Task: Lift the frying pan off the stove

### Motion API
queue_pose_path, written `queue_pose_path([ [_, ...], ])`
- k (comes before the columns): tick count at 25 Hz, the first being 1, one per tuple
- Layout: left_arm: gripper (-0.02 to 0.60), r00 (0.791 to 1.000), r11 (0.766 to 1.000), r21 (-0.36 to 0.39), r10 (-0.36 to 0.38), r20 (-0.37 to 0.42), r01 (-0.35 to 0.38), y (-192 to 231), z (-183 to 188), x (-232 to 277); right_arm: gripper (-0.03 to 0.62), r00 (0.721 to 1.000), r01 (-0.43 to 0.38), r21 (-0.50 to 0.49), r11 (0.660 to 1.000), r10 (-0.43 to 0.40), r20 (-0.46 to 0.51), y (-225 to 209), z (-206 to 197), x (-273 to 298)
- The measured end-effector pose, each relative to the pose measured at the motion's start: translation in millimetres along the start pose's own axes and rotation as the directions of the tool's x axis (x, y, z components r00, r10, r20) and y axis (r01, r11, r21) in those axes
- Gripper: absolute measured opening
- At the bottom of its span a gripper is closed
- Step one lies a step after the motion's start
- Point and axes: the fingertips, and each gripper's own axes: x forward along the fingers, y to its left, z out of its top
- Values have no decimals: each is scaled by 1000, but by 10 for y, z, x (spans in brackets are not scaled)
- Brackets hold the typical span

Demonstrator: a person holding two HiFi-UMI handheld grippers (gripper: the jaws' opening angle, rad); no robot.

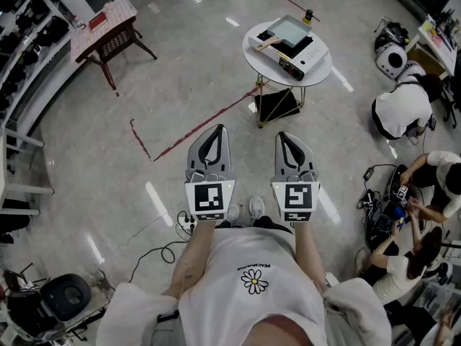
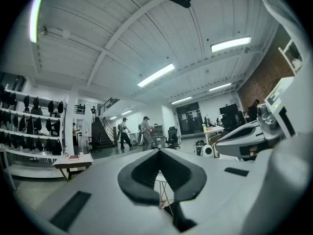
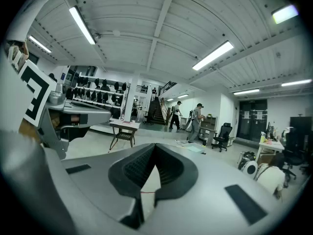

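- Frying pan [image 1: 291, 29] sits on the stove [image 1: 305, 56], on the round white table [image 1: 253, 58], upper middle-right of the head view, well apart from both grippers.
- Same view: left gripper [image 1: 215, 131] and right gripper [image 1: 282, 137] are side by side at frame centre, both pointing up-frame. Each has its tips together and holds nothing.
- Left gripper view: jaws meet at the tip, lower centre of frame, with nothing between them. Thin table legs [image 2: 164, 196] show through the gap behind the pads.
- Right gripper view: jaws fully closed, empty, lower centre of frame. Only bare floor [image 3: 149, 177] shows in the gap.
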Motion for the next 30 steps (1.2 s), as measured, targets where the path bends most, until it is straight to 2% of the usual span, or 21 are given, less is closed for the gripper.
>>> queue_pose_path([
  [11, -2, 1000, 1000, 13, -4, -13, 4, -156, -39, 189, 2, 1000, -18, 26, 1000, 18, 4, -180, -94, 7],
  [17, -1, 1000, 1000, 17, 8, -5, -8, -362, -84, 341, 2, 998, -70, 103, 992, 69, 12, -350, -274, -23],
  [20, 0, 999, 999, -3, 35, -8, -35, -417, -157, 387, 3, 995, -98, 100, 990, 97, 13, -423, -382, 10],
  [24, -2, 998, 998, 8, 55, -4, -55, -401, -124, 440, 3, 991, -137, 130, 982, 136, 17, -460, -398, 107],
  [30, -2, 997, 998, 10, 65, 41, -66, -263, -46, 815, 3, 987, -157, 76, 985, 154, 46, -580, -299, 436],
])
